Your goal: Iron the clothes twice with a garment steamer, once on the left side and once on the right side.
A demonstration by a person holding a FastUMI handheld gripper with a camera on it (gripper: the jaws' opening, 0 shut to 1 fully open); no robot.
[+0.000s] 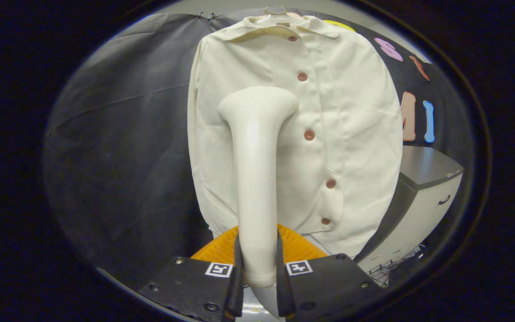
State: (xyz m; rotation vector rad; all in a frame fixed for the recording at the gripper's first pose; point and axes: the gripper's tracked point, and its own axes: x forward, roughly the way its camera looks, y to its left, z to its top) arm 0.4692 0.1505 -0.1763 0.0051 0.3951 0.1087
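- The hand-held gripper (259, 273) pinches the garment steamer (256, 179) by its handle, one finger pressed on each side.
- The steamer rises straight ahead from between the fingers, its flared head against the front of the shirt (342, 134).
- The cream buttoned shirt hangs on a hanger (275, 10) beyond the fingers.
- A cabinet (418, 197) stands to the right, past the shirt.

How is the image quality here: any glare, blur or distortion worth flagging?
Gripper view: strong fisheye bulge rounds the cream button-front shirt and bends the grey cabinet; mild glare streaks the glossy cream plastic steamer handle, which the gripper holds with jaws shut on it; lighting even, focus sharp.
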